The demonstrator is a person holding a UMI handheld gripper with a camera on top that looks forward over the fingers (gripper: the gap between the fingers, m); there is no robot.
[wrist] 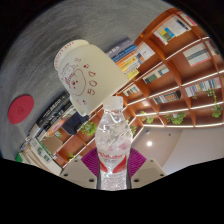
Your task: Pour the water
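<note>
Across the right and centre of the frame, tilted wooden bookshelves (170, 75) lined with lit rows of books (130, 62) and small green plants (178, 118); at far left, a round red sign (20, 108).

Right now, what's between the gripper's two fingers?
A clear water bottle with a red label stands between the gripper fingers in the gripper view, its cap just below a tilted paper cup.
</note>
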